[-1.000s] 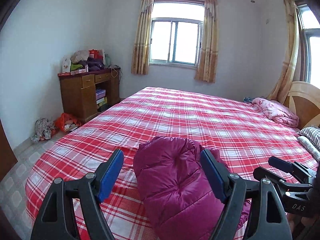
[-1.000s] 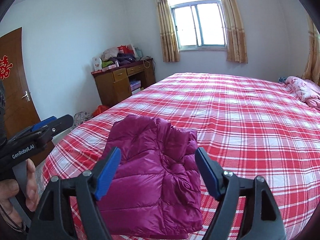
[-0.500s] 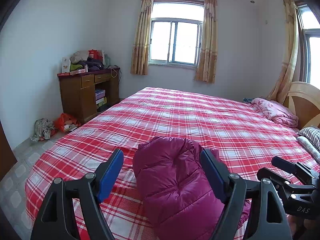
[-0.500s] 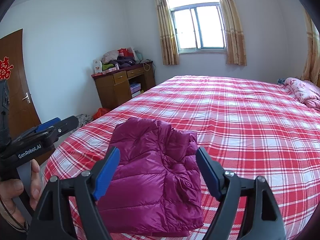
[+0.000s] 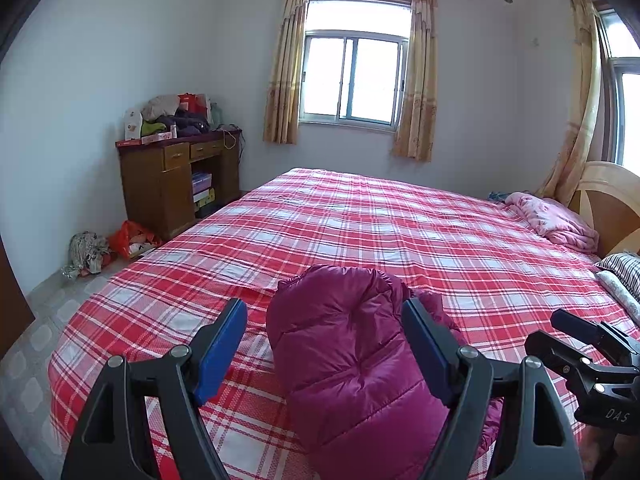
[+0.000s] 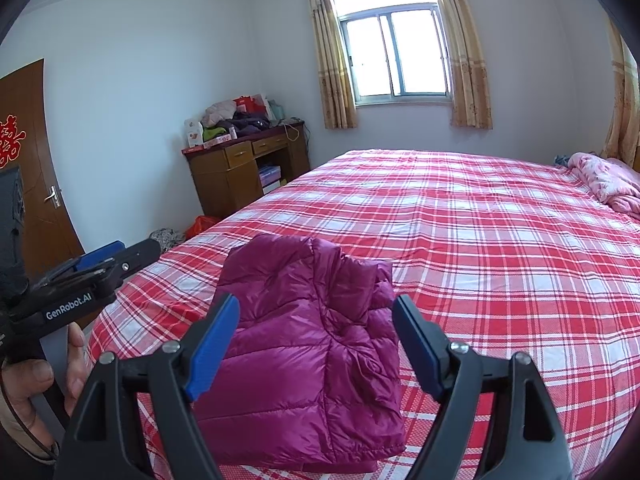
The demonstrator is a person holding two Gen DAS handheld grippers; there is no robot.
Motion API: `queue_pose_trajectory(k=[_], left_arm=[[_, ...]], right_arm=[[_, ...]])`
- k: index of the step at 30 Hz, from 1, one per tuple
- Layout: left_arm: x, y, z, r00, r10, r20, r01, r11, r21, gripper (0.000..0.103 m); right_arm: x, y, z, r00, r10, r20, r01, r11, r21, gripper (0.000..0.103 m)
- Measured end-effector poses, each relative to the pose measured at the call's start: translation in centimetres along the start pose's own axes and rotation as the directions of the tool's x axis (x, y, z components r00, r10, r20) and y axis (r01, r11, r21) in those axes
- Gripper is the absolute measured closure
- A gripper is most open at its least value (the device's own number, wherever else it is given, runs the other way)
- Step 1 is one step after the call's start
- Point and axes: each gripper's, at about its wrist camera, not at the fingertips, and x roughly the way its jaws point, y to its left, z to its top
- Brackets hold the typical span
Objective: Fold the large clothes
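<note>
A magenta puffer jacket (image 6: 304,344) is lying folded near the bed's (image 6: 500,248) foot edge, both grippers (image 5: 324,354) (image 6: 316,346) hovering wide, gripping nothing.

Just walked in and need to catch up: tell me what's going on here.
A person holds a two-finger gripper in each hand over a bed with a red plaid cover. A magenta puffer jacket lies folded into a compact bundle near the bed's edge. The left gripper and right gripper both hover open, framing the jacket without gripping it. A pink blanket sits bunched by the headboard.
</note>
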Motion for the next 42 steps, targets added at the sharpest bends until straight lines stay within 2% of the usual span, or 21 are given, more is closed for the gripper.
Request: queue_pose_trajectory(k=[39, 40, 42], left_arm=[[0.8, 0.3, -0.2, 0.999, 0.036, -0.026, -0.036, 0.999, -0.022, 0.023], [0.9, 0.3, -0.2, 0.999, 0.032, -0.034, -0.033, 0.999, -0.027, 0.021], [1.2, 0.2, -0.2, 0.998, 0.036, -0.048, -0.037, 0.999, -0.028, 0.004]], right_arm=[[0.7, -0.5, -1.0, 0.999, 0.004, -0.032, -0.003, 1.0, 0.027, 0.021], [0.7, -0.5, -1.1, 0.999, 0.004, -0.032, -0.003, 1.0, 0.027, 0.021], [0.8, -0.6, -1.2, 0.999, 0.004, -0.035, -0.003, 1.0, 0.03, 0.021]])
